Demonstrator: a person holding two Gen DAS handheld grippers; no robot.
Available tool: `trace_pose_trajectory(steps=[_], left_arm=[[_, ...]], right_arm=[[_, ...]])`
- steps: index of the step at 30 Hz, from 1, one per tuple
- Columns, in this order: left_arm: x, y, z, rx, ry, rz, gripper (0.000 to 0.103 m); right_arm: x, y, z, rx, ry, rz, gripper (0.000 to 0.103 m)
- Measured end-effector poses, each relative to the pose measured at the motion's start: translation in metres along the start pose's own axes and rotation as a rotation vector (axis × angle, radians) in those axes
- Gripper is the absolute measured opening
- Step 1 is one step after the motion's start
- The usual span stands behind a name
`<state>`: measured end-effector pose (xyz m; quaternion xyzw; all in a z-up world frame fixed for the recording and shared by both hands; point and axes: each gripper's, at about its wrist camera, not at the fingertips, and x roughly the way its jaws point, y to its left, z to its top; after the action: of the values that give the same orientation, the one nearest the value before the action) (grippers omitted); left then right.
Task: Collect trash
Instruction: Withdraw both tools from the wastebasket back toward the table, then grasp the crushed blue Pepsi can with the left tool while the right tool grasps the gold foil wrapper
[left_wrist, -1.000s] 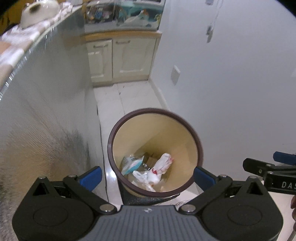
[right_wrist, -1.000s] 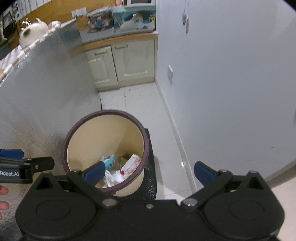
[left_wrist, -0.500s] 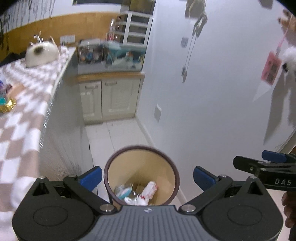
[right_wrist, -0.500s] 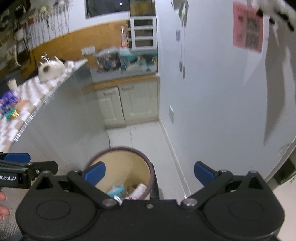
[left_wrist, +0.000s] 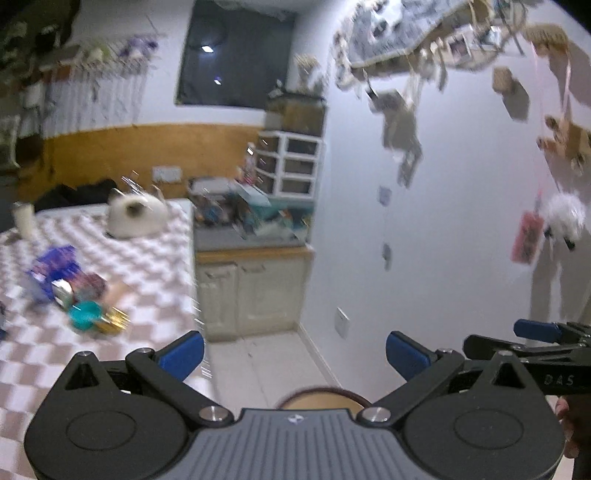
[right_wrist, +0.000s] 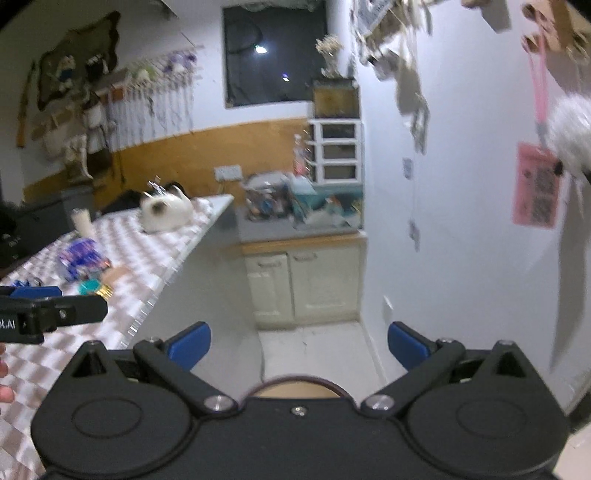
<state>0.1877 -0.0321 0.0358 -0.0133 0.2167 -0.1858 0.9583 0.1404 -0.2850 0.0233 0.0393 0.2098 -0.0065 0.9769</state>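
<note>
Left wrist view is showing the left gripper (left_wrist: 294, 347) spread and empty above the bin (left_wrist: 320, 396) rim; the right gripper (right_wrist: 298, 344) is likewise gaping. Beyond, the table (left_wrist: 155, 266) is holding blurred wrappers (left_wrist: 59, 273), probably trash; approaching low and level should help.

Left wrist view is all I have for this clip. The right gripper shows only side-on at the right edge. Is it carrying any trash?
Observer: No. In the right wrist view the right gripper has its jaws wide apart with nothing between them.
Operator: Does that view show the left gripper from outside?
Observer: Yes. The left gripper pokes in from the left edge, in front of the checkered table. A bit of the hand shows just below it.
</note>
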Motion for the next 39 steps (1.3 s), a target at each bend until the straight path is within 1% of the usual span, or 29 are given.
trace_pose_trajectory(steps=[4,9,11,14,17,21,24,27,31,36,39], left_arm=[[-0.02,0.032,0.012,0.002,-0.054,0.074,0.103],[-0.035,0.081,0.025,-0.015,-0.091,0.16,0.103],[-0.04,0.1,0.028,-0.017,-0.098,0.196,0.103],[-0.043,0.131,0.036,-0.019,-0.097,0.232,0.103],[-0.044,0.16,0.039,-0.027,-0.094,0.263,0.103],[-0.039,0.208,0.041,-0.063,-0.079,0.314,0.103],[-0.03,0.247,0.039,-0.107,-0.053,0.355,0.103],[-0.018,0.284,0.035,-0.144,-0.016,0.399,0.103],[-0.001,0.329,0.028,-0.173,0.029,0.454,0.103],[0.021,0.371,0.021,-0.224,0.073,0.49,0.103],[0.038,0.382,0.019,-0.211,0.1,0.514,0.103]], right_arm=[[0.002,0.026,0.012,-0.014,-0.038,0.05,0.103],[0.008,0.063,0.024,-0.036,-0.063,0.117,0.103],[0.012,0.08,0.027,-0.053,-0.067,0.138,0.103],[0.019,0.103,0.029,-0.071,-0.061,0.173,0.103],[0.03,0.126,0.03,-0.091,-0.043,0.188,0.103],[0.046,0.151,0.032,-0.085,-0.022,0.211,0.103],[0.057,0.166,0.03,-0.066,-0.016,0.224,0.103],[0.068,0.18,0.029,-0.042,-0.031,0.236,0.103],[0.086,0.197,0.033,-0.021,-0.021,0.247,0.103],[0.106,0.215,0.031,-0.028,0.024,0.227,0.103],[0.109,0.225,0.024,-0.098,0.001,0.243,0.103]])
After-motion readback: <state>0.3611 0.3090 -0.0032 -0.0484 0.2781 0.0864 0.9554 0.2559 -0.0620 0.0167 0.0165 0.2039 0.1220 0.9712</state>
